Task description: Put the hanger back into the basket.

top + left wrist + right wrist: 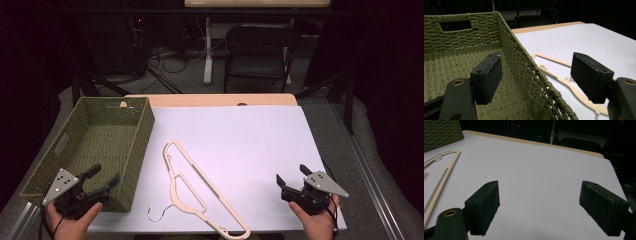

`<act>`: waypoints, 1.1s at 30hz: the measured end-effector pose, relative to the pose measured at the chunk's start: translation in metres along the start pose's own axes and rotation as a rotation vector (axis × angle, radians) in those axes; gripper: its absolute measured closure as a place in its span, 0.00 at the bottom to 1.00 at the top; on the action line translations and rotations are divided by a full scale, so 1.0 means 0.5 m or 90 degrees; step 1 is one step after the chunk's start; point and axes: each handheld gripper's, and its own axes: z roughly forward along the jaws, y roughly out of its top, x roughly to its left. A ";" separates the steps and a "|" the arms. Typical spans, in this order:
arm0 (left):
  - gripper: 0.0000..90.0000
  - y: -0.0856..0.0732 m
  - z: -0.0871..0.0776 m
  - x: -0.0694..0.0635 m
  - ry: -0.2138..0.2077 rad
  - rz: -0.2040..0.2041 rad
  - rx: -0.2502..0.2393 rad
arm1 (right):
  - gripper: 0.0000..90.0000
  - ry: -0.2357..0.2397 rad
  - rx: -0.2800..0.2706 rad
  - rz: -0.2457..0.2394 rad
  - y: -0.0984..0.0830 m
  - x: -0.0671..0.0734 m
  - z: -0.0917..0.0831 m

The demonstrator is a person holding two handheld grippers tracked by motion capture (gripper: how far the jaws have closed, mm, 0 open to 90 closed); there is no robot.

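Cream clothes hanger (200, 192) lies at the counter's (260, 150) front edge beside the woven basket (127, 150); left gripper (103, 181) and right gripper (292, 176) jaws wide, empty.

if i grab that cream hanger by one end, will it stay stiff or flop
The hanger looks like thin, flat moulded plastic, so it probably stays fairly stiff, with slight flex along its long span. It seems light. Held at one end, the far end and metal hook would likely swing down and twist between the fingers.

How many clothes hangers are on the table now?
1. The cream clothes hanger lies flat on the white table cover, just right of the green woven basket, between the two grippers. The visible basket interior holds none.
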 end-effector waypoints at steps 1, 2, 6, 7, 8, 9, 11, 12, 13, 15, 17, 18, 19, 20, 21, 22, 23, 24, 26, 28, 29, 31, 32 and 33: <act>0.28 0.001 -0.001 0.000 -0.001 0.000 0.004 | 0.19 0.000 0.002 -0.002 0.000 0.001 0.001; 0.28 0.001 -0.001 0.000 -0.001 0.000 0.004 | 0.20 -0.002 0.003 -0.002 0.000 0.002 0.004; 0.29 0.003 -0.001 0.000 -0.006 0.001 0.008 | 0.24 -0.004 0.023 -0.012 0.004 0.006 0.007; 0.29 0.003 -0.001 0.000 -0.006 0.001 0.008 | 0.24 -0.004 0.023 -0.012 0.004 0.006 0.007; 0.29 0.004 -0.002 0.000 -0.003 0.002 0.010 | 0.25 -0.002 0.030 -0.013 0.006 0.006 0.007; 0.29 0.004 -0.002 0.000 -0.001 0.001 0.012 | 0.28 0.003 0.034 -0.012 0.007 0.007 0.009; 0.29 0.005 -0.001 0.000 -0.003 -0.003 0.017 | 0.28 0.003 0.038 -0.005 0.008 0.007 0.010; 0.29 0.006 0.001 0.001 0.003 -0.003 0.027 | 0.29 0.009 0.051 0.000 0.011 0.008 0.013; 0.29 0.007 0.001 0.002 0.004 -0.005 0.031 | 0.29 0.009 0.048 0.003 0.012 0.008 0.015; 0.29 0.012 0.002 0.002 0.004 -0.005 0.037 | 0.31 0.017 0.058 0.004 0.017 0.009 0.015; 0.29 0.013 0.002 0.002 0.007 -0.003 0.037 | 0.32 0.019 0.068 0.003 0.021 0.010 0.015; 0.29 0.017 0.003 0.002 0.010 -0.002 0.038 | 0.34 0.023 0.078 -0.007 0.029 0.011 0.019; 0.28 0.020 0.004 0.002 0.011 -0.004 0.040 | 0.36 0.025 0.080 -0.009 0.033 0.012 0.020; 0.28 0.026 0.005 0.002 0.009 -0.003 0.042 | 0.36 0.028 0.081 -0.010 0.036 0.013 0.022; 0.28 0.026 0.005 0.002 0.009 -0.003 0.042 | 0.36 0.028 0.081 -0.010 0.036 0.013 0.022; 0.28 0.028 0.006 0.001 0.006 -0.004 0.042 | 0.37 0.032 0.085 -0.010 0.042 0.014 0.024; 0.28 0.033 0.008 -0.001 0.004 -0.002 0.047 | 0.38 0.051 0.103 -0.007 0.053 0.018 0.030; 0.28 0.035 0.011 -0.001 0.004 -0.002 0.052 | 0.39 0.054 0.110 -0.012 0.057 0.019 0.032; 0.27 0.036 0.013 -0.002 0.002 -0.006 0.059 | 0.40 0.068 0.136 -0.017 0.069 0.024 0.042; 0.26 0.038 0.017 -0.002 -0.001 -0.008 0.066 | 0.40 0.079 0.152 -0.018 0.079 0.030 0.050; 0.26 0.040 0.020 -0.004 -0.002 -0.009 0.073 | 0.40 0.088 0.163 -0.017 0.084 0.032 0.055; 0.26 0.043 0.024 -0.005 -0.005 -0.008 0.078 | 0.40 0.101 0.187 -0.025 0.095 0.039 0.063; 0.26 0.043 0.024 -0.005 -0.005 -0.008 0.078 | 0.40 0.101 0.187 -0.025 0.095 0.039 0.063; 0.26 0.045 0.026 -0.007 -0.005 -0.006 0.079 | 0.40 0.101 0.190 -0.029 0.098 0.041 0.067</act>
